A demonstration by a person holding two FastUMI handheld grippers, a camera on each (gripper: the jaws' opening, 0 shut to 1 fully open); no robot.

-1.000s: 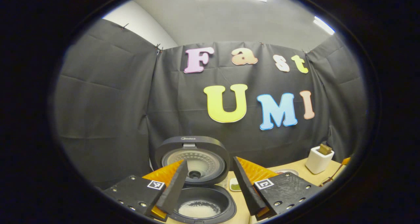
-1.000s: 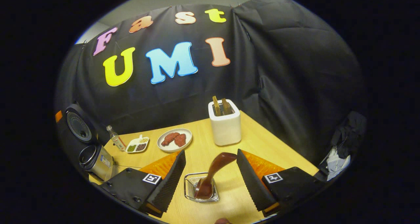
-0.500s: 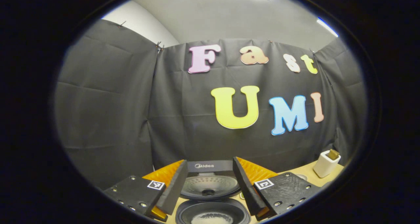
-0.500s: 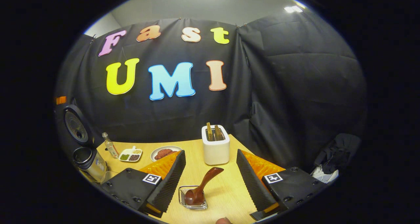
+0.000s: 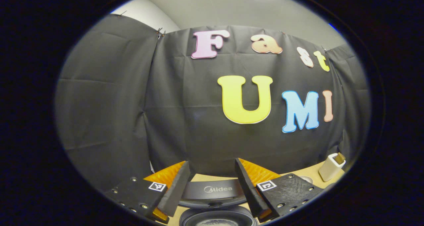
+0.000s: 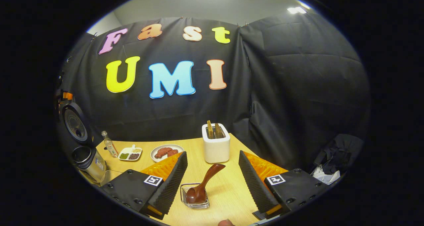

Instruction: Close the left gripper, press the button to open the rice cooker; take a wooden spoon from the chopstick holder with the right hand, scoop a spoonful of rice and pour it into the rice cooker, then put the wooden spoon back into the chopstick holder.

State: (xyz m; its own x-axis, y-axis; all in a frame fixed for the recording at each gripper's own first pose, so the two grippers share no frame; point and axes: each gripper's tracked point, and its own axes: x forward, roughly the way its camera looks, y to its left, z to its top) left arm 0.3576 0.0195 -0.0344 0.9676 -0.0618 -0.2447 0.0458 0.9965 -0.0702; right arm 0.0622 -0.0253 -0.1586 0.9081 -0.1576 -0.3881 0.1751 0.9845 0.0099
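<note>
In the left gripper view the black rice cooker stands open, its raised lid (image 5: 215,190) just beyond my fingers and the pot (image 5: 217,221) with white rice at the bottom edge. My left gripper (image 5: 211,162) is open and holds nothing. In the right gripper view a dark wooden spoon (image 6: 202,185) stands bowl-down in a small wire chopstick holder (image 6: 194,204), its handle leaning right. My right gripper (image 6: 212,153) is open, with the spoon low between its fingers and touching neither. Far left, the cooker's open lid (image 6: 74,125) shows again.
On the wooden table (image 6: 228,196) stand a white toaster (image 6: 216,146) with two brown slices, a plate of meat (image 6: 166,152), a small divided dish (image 6: 129,154), a little bottle (image 6: 109,143) and a steel canister (image 6: 87,159). Dark cloth lies at the far right (image 6: 331,159).
The left gripper view has tilted up, so the cooker has sunk to the bottom edge. My right gripper has drawn back from the spoon, which now rests in the wire holder.
</note>
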